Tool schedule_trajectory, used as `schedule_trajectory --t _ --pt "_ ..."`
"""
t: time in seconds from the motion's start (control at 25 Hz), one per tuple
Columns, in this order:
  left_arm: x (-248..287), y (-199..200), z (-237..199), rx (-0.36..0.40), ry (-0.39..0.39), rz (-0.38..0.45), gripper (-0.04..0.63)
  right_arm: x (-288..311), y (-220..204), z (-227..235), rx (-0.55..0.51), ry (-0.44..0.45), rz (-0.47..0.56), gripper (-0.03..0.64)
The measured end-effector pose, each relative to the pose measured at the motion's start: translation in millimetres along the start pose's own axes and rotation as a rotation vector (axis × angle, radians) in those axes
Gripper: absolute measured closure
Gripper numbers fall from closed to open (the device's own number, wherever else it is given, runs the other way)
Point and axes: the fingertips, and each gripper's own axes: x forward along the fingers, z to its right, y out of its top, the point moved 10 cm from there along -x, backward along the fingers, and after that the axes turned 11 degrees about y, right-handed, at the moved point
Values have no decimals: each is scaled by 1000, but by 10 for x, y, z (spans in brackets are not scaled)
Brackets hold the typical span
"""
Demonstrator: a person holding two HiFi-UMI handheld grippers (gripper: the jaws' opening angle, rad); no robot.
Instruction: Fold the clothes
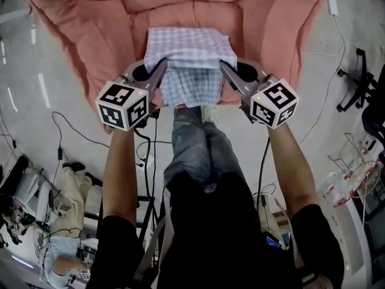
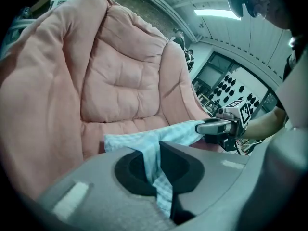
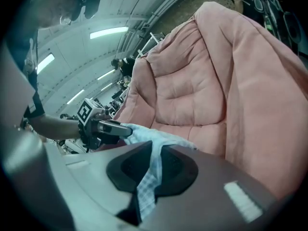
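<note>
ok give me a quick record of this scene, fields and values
garment: checked cloth, lying in layers on the seat
support: pink cushioned chair
left tongs: shut on the checked cloth at its left side
right tongs: shut on the checked cloth at its right side
held edge: upper layer spans from one grip to the other, a lower layer showing beneath it
fold state: partly folded, not yet finished

looks like a lab or test hall, not a home: bare pale floor [image 1: 36, 83] with loose cables [image 1: 59, 152], office chair base [image 1: 355, 86], ceiling strip lights [image 3: 108, 32], wire rack [image 1: 364, 182] of gear. lone pink sofa [image 1: 84, 35] in the middle.
</note>
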Motion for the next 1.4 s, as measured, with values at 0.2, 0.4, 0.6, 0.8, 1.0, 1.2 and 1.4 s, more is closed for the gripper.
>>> schedule_trajectory --t 0.2,0.4,0.6,0.8,1.0,1.2,1.4 --pt "-179 -277 108 -11 3 -5 581 -56 -216 -213 2 4 -13 592" --pt "-147 -478 195 2 21 -52 581 -92 -429 -271 -4 10 -51 592" --pt "-185 -766 292 8 27 -112 580 -115 -697 -367 22 13 -78 592" --pt "-217 -986 381 28 44 -154 580 -116 -918 -479 8 29 -131 591" --pt "-264 -1144 421 17 52 -165 578 -97 -1053 -543 4 30 -144 591" --pt "-283 -1315 484 11 46 -201 561 -145 -1230 -567 19 24 -169 588" --pt "-298 -1454 503 7 62 -202 552 -158 -1370 -598 30 19 -175 588"
